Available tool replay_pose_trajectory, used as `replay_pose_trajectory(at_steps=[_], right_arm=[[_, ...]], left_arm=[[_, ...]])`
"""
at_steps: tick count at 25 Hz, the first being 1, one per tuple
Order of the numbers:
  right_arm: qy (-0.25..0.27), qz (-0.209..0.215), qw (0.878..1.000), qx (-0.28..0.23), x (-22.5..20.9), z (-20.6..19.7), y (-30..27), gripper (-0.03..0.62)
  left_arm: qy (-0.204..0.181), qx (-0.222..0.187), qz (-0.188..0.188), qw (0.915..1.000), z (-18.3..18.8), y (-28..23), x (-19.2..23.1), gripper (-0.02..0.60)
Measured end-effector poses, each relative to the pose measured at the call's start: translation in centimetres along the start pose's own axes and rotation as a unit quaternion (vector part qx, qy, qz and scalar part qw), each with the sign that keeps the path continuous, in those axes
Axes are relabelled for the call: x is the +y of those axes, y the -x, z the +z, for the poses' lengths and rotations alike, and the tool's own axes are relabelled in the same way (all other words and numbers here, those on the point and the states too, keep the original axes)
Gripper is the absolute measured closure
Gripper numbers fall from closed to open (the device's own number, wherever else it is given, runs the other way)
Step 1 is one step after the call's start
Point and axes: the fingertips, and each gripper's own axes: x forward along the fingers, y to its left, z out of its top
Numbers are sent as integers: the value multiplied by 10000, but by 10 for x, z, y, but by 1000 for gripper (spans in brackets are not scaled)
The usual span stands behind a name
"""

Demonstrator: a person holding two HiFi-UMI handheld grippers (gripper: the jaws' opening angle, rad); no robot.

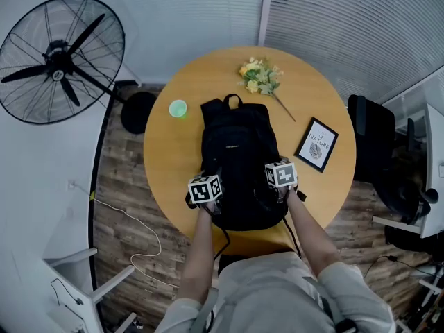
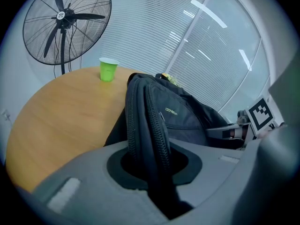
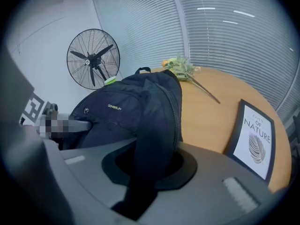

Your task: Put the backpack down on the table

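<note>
On the table (image 1: 166, 165), the backpack (image 1: 236, 151) looks nearly settled. The left gripper (image 2: 152, 172) and right gripper (image 3: 145, 172), 2 narrow clamps, each pinch its side fabric. Next up, I'd guess: let go gently.

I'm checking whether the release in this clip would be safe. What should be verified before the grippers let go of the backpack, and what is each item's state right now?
1. Left gripper closed on one side of the backpack: ok.
2. Right gripper closed on the other side of the backpack: ok.
3. Backpack lies over the table, inside its near edge: ok.
4. Backpack's full weight rests on the table: cannot tell, because its underside is hidden.
5. Green cup, flowers and framed print are all apart from the backpack: ok.
</note>
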Motion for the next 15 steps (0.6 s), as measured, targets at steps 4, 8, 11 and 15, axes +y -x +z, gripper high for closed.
replay_pose_trajectory(at_steps=[4,8,11,15], right_arm=[[-19,-51,10000,76,-6,-1,-5,525],[-104,-196,9994,282,-14,-5,-6,516],[-77,-248,9985,474,-18,-8,-11,496],[-184,-240,9987,399,-22,-8,-5,468]], left_arm=[[-67,43,82,9999,0,-5,1,506],[-216,153,168,9995,-4,-9,3,503],[-343,226,238,9989,-4,-11,3,500],[-352,170,160,9991,-2,-5,3,483]])
